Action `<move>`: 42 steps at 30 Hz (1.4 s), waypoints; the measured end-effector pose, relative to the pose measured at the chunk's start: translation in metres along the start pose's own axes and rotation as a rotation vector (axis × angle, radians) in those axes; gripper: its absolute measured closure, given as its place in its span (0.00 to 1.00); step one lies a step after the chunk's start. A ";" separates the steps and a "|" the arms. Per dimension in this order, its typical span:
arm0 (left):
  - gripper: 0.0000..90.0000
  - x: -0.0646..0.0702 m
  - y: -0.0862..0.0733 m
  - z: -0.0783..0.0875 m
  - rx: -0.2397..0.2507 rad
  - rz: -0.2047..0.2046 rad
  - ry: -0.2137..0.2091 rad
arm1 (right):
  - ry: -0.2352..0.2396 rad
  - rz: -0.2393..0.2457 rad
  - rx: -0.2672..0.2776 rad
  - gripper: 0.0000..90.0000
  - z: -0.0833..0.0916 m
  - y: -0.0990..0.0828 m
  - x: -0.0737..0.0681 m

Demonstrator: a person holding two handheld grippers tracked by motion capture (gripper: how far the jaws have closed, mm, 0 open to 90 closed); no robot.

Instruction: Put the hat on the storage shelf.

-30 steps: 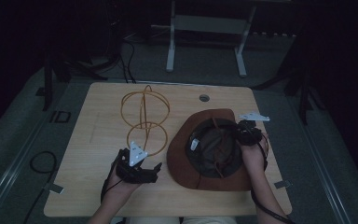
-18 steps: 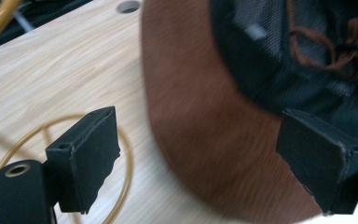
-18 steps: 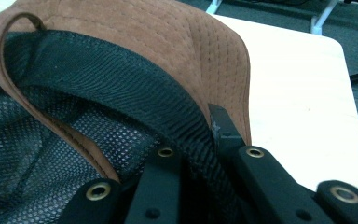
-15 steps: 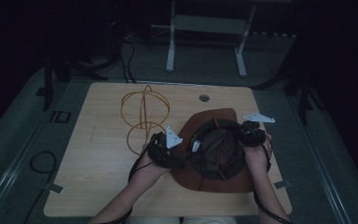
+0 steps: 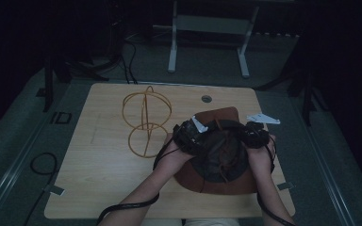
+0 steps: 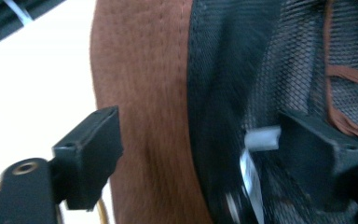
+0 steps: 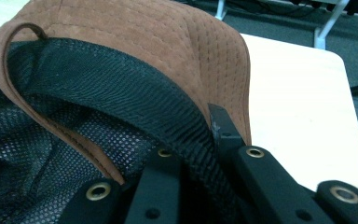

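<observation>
**Two grippers at the brown hat**

While the brown hat (image 5: pixel 217 155) lies upside down on the right half of the wooden table (image 5: pixel 99 183), both grippers are at its rim. The right gripper (image 5: pixel 256 134) is clamped together on the hat's edge: in the right gripper view the black mesh band and the brown brim sit pinched between its jaws. The left gripper (image 5: pixel 192 134) has its jaws apart; they have just been closing, and in the left gripper view the brim and mesh lining are between them, one jaw outside and one inside. The picture is blurred, so the pads probably do not press yet.

A small white tag (image 6: pixel 251 163) shows inside the hat, but I can read no writing on it. A wire stand (image 5: pixel 146 122) of golden rings is just left of the hat, near the left gripper.
</observation>
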State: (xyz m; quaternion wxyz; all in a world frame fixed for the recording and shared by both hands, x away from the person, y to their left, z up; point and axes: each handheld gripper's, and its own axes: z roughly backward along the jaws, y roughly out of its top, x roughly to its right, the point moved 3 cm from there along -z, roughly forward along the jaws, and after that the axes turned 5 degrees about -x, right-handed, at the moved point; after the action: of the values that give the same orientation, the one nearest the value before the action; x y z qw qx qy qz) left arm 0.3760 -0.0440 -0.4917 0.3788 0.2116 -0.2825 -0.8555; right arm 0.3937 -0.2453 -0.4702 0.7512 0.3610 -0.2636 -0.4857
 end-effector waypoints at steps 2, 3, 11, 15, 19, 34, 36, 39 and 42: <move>0.24 0.002 0.003 -0.004 -0.011 -0.005 0.010 | 0.009 -0.003 0.008 0.93 0.003 0.000 -0.001; 0.28 0.003 0.004 -0.005 -0.013 -0.005 0.018 | 0.011 -0.001 0.012 0.93 0.004 0.000 -0.002; 0.73 0.003 0.006 -0.009 0.021 -0.027 0.097 | 0.011 -0.004 0.034 0.93 0.017 -0.004 -0.004; 0.95 0.002 0.006 -0.007 0.040 -0.049 0.129 | 0.013 0.003 0.027 0.93 0.017 -0.010 -0.008; 0.96 0.001 0.007 -0.004 0.064 -0.055 0.138 | 0.014 -0.004 0.036 0.93 0.020 -0.013 -0.009; 0.97 -0.014 0.012 0.033 0.270 -0.036 0.180 | 0.225 0.052 0.137 0.47 0.067 -0.016 -0.013; 0.97 -0.013 0.011 0.037 0.290 -0.034 0.197 | 0.252 0.071 0.163 0.42 0.078 -0.018 -0.011; 0.97 -0.016 0.007 0.044 0.346 0.007 0.176 | 0.276 0.075 0.202 0.37 0.100 -0.020 -0.003; 0.97 -0.022 0.001 0.052 0.421 0.019 0.120 | 0.250 0.070 0.251 0.37 0.120 -0.020 0.014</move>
State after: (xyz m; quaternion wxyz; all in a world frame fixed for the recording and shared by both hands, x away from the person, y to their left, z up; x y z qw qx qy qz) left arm 0.3599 -0.0110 -0.4487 0.3503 0.3340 -0.4337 -0.7600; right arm 0.2985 -0.2977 -0.4138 0.7435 0.5002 -0.2390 -0.3739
